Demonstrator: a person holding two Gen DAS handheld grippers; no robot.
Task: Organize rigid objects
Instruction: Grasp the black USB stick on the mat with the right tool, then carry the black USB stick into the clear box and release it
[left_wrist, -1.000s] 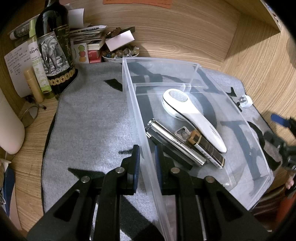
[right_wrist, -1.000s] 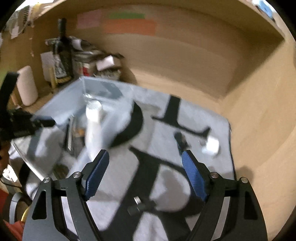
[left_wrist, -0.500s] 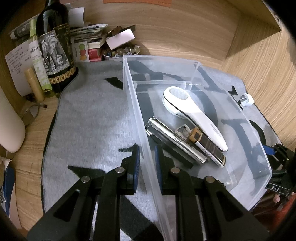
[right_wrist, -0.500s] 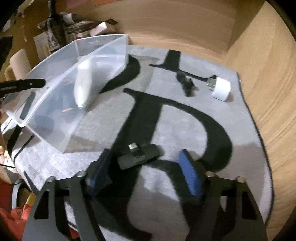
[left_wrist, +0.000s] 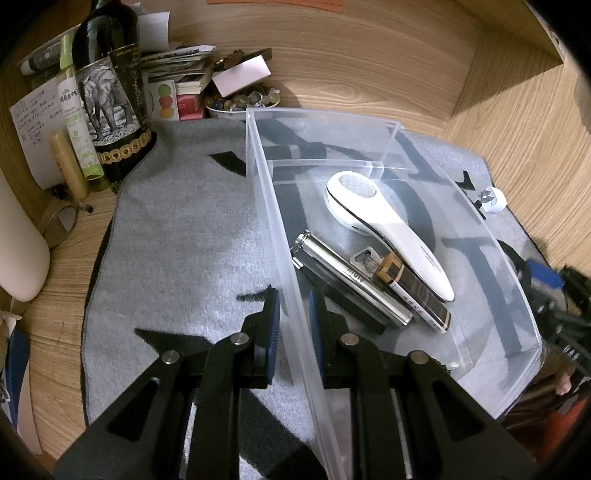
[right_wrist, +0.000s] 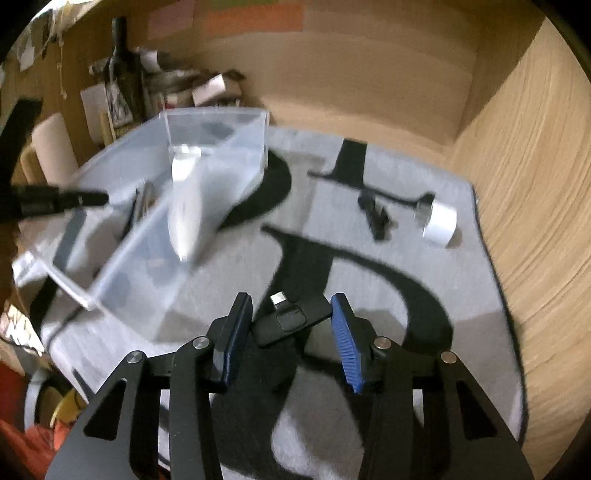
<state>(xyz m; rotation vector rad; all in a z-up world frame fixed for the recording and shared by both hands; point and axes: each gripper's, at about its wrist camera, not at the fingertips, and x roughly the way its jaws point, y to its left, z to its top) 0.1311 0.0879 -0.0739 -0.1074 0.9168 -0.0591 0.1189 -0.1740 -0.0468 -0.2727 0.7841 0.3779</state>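
right gripper (right_wrist: 288, 332): fingers are sitting spread wide either side of the black dongle (right_wrist: 291, 322), blue pads not quite touching it

black dongle: lying on the grey mat (right_wrist: 424, 240), looks light, stiff and kinda slick; pinching across the short body is probably safest, not the metal plug end

left gripper (left_wrist: 293, 314): fingers are pinching the clear bin (left_wrist: 517, 266) wall, holding it steady

clear bin: already holding the white handheld device (left_wrist: 388, 229)

The right gripper (right_wrist: 291, 332) has its blue-padded fingers (right_wrist: 345, 341) spread either side of a small black plastic device with a metal plug tip (right_wrist: 291, 319), above the grey lettered mat (right_wrist: 461, 295). A clear plastic bin (right_wrist: 218, 147) (blurred) sits toward the mat's far left corner, a white plug adapter (right_wrist: 439, 221) near its right edge.
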